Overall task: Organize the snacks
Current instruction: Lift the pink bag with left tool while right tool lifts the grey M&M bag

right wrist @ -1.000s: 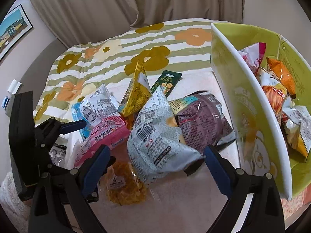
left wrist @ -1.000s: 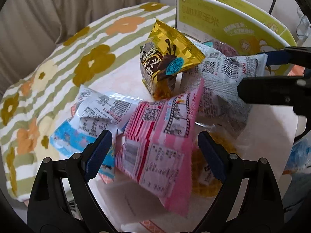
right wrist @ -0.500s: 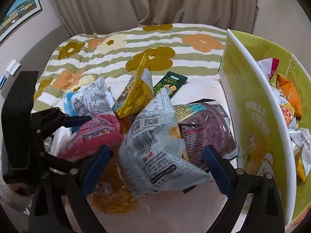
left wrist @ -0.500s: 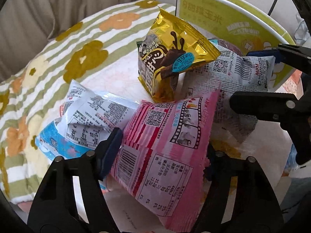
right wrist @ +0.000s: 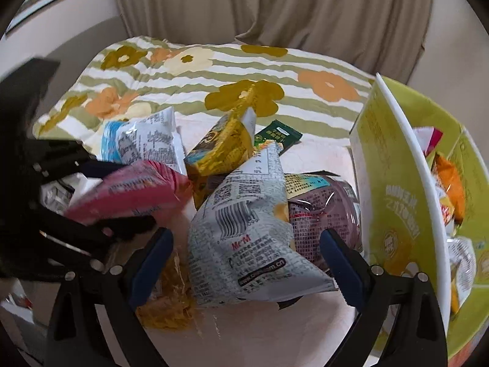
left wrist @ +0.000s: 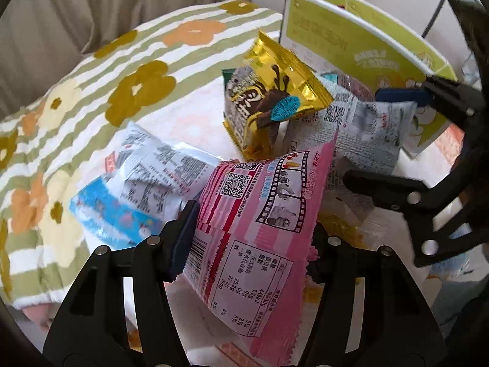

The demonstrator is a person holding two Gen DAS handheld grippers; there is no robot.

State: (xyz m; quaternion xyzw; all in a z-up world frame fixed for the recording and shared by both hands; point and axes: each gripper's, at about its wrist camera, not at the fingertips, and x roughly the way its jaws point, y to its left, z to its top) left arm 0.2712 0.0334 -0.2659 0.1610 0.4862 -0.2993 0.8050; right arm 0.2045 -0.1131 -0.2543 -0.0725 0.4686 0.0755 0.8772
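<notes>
Jaws of our left gripper (left wrist: 250, 232) are closing on the pink snack packet (left wrist: 259, 223), pads pressing its sides. Our right gripper (right wrist: 244, 250) stands wide around the grey-white packet (right wrist: 247, 232) without touching it, just beside the green cardboard box (right wrist: 397, 202) holding sorted snacks.

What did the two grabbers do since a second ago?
The left gripper has been closing on the pink snack bag; its fingers now press the bag's sides. The right gripper stayed wide open around the grey-white bag, not gripping it. The other snacks and the green box stayed put.
</notes>
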